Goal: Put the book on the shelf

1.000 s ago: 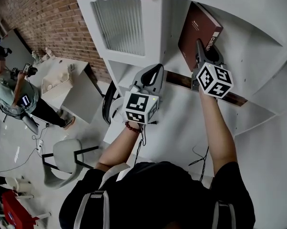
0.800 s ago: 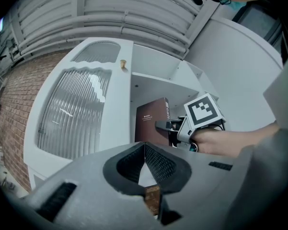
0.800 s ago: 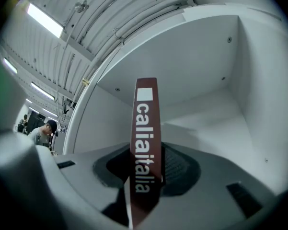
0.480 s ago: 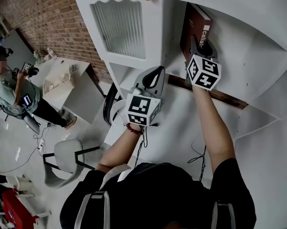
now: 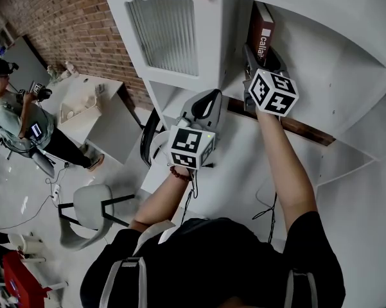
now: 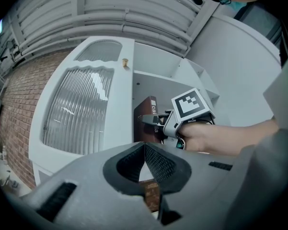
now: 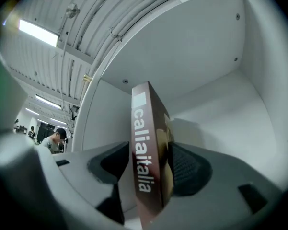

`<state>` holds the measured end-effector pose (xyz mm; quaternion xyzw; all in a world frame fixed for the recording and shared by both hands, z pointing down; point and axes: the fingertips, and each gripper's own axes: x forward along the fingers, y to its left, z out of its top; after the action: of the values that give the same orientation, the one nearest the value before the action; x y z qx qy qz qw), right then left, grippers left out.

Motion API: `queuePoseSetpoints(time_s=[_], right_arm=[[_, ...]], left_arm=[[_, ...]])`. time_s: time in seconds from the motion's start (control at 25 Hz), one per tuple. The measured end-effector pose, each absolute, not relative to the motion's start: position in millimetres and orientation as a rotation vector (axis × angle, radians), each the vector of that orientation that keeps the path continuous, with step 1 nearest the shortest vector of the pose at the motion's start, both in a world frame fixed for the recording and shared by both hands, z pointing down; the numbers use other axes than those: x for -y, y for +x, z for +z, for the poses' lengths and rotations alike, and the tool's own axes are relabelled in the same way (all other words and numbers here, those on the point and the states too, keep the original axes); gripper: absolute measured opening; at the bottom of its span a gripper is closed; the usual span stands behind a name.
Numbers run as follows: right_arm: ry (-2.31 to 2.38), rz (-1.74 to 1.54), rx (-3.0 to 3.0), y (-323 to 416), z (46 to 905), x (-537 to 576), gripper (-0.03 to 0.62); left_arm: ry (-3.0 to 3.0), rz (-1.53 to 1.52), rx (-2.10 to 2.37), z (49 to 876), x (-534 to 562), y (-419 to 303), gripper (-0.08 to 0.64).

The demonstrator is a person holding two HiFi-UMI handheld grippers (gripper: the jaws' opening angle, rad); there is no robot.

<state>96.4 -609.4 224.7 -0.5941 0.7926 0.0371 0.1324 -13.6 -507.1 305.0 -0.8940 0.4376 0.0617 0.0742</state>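
By the brick wall [image 5: 64,18], the white shelf [image 5: 327,56] is facing me. The book [image 5: 263,31], tilted a moment ago, is now standing upright in its compartment. My right claw [image 5: 259,56] is opening around it, so the placing seems nearly done. My left claw [image 6: 144,163] is hanging clenched and empty below. Nothing is blocking the way out.

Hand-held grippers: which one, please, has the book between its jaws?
The right hand-held gripper: its opening jaws flank the book; the left hand-held gripper is shut.

Upright book [image 7: 146,162] between opening tongs [image 7: 150,167], on shelf [image 7: 220,114]
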Motion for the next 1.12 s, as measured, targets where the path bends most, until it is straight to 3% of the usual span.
queuePoseSetpoints(time_s=[1.12], right_arm=[[-1.515,0.189,-2.475,47,221,558,0.236]], left_arm=[[-2.676,0.199,-1.379,310,469,-38,0.02]])
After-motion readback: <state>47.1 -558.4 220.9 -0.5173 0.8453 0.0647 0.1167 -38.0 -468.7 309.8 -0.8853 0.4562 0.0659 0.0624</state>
